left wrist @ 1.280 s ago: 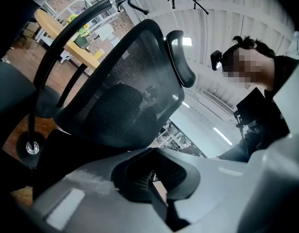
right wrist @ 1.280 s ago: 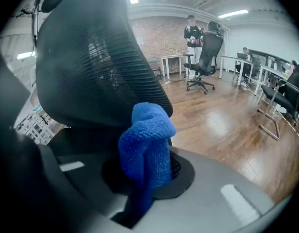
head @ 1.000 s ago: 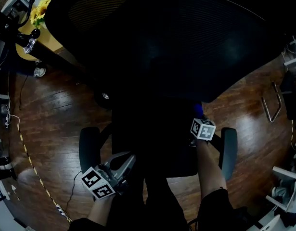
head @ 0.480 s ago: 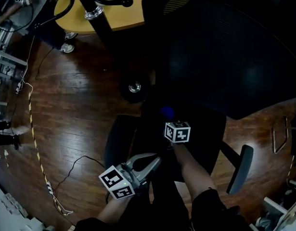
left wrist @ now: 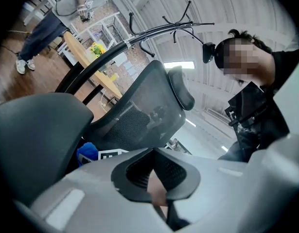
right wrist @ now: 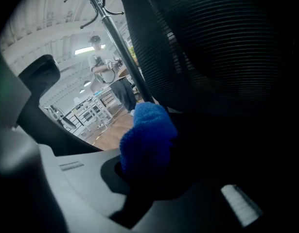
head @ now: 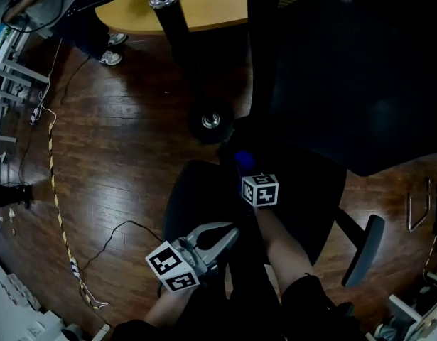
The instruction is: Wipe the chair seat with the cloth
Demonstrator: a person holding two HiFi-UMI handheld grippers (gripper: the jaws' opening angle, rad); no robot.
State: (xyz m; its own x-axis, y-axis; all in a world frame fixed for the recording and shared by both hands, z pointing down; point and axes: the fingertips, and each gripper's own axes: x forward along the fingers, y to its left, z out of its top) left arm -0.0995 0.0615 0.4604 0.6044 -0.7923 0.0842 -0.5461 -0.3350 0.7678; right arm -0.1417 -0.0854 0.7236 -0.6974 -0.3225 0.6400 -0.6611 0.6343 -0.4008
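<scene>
A black office chair fills the right of the head view, its seat (head: 303, 190) below the mesh backrest (head: 346, 77). My right gripper (head: 248, 170) is shut on a blue cloth (head: 243, 160) and holds it at the seat's rear left corner. In the right gripper view the cloth (right wrist: 147, 140) bulges out of the right gripper (right wrist: 144, 174), close to the backrest (right wrist: 217, 42). My left gripper (head: 229, 234) hangs shut and holding nothing by the left armrest (head: 193, 197), off the seat. The left gripper view shows the left gripper (left wrist: 156, 178) pointing up at the backrest (left wrist: 144, 110).
A black pole (head: 179, 41) on a round base (head: 209, 121) stands just left of the chair, beside a yellow table (head: 204, 13). Cables (head: 55, 212) trail over the wooden floor (head: 111, 162). The right armrest (head: 364, 251) sticks out lower right. Someone's shoes (head: 111, 57) are by the table.
The right gripper has carried the cloth across the seat from near the right armrest to the left rear. The head view has swung left; the left gripper keeps its place by the left armrest.
</scene>
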